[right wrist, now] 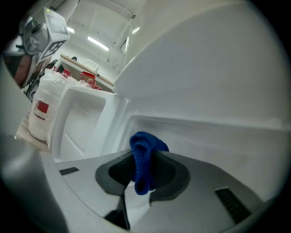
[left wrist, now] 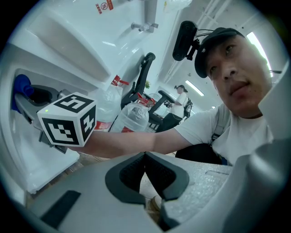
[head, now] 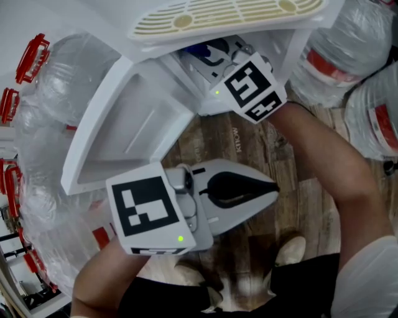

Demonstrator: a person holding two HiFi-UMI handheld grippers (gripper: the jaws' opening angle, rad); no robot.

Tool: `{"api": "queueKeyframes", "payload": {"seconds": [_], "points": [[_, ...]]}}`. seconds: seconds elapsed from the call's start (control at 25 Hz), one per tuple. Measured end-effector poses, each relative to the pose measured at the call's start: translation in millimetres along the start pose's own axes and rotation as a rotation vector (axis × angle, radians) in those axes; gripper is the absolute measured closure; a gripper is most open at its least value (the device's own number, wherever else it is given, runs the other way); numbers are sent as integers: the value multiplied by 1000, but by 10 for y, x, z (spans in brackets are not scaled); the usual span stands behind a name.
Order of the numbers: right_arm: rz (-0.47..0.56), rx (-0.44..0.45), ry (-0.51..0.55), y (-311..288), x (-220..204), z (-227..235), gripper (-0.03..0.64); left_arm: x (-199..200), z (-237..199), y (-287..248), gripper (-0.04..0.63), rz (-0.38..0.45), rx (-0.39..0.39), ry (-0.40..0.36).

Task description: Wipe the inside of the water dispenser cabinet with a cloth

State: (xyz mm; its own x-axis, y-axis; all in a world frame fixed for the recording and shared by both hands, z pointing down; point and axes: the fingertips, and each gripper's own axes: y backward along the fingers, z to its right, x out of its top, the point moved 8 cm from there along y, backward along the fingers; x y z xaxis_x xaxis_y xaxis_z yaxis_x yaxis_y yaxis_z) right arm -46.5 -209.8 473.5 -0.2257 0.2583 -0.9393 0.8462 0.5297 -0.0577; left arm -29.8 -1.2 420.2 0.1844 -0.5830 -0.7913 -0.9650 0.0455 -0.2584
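The white water dispenser cabinet (head: 155, 112) stands with its door (head: 118, 133) swung open to the left. My right gripper (head: 221, 57) reaches into the opening and is shut on a blue cloth (head: 202, 49). In the right gripper view the bunched cloth (right wrist: 143, 164) sits pinched between the jaws, close to the cabinet's white inner wall (right wrist: 209, 91). My left gripper (head: 273, 186) hangs outside, below the cabinet over the floor, shut with nothing in it (left wrist: 145, 157). From the left gripper view I see the right gripper's marker cube (left wrist: 68, 119) and the cloth (left wrist: 22, 86) at the cabinet.
Large water bottles crowd both sides (head: 348, 43) (head: 56, 87). A slotted drip grille (head: 230, 13) tops the dispenser. Wooden floor (head: 305, 205) lies below, with the person's shoe (head: 292, 249) on it. An office chair (left wrist: 143, 77) and another person (left wrist: 181, 98) stand far behind.
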Motion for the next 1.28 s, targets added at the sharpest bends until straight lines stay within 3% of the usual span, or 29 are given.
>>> {"api": "queueKeyframes", "payload": {"seconds": [0.76, 1.28], "points": [[25, 34, -18, 346, 210, -260, 532, 76, 129, -10, 595, 18, -33, -36], [16, -31, -59, 519, 182, -215, 532, 121, 168, -21, 595, 30, -58, -60]]}}
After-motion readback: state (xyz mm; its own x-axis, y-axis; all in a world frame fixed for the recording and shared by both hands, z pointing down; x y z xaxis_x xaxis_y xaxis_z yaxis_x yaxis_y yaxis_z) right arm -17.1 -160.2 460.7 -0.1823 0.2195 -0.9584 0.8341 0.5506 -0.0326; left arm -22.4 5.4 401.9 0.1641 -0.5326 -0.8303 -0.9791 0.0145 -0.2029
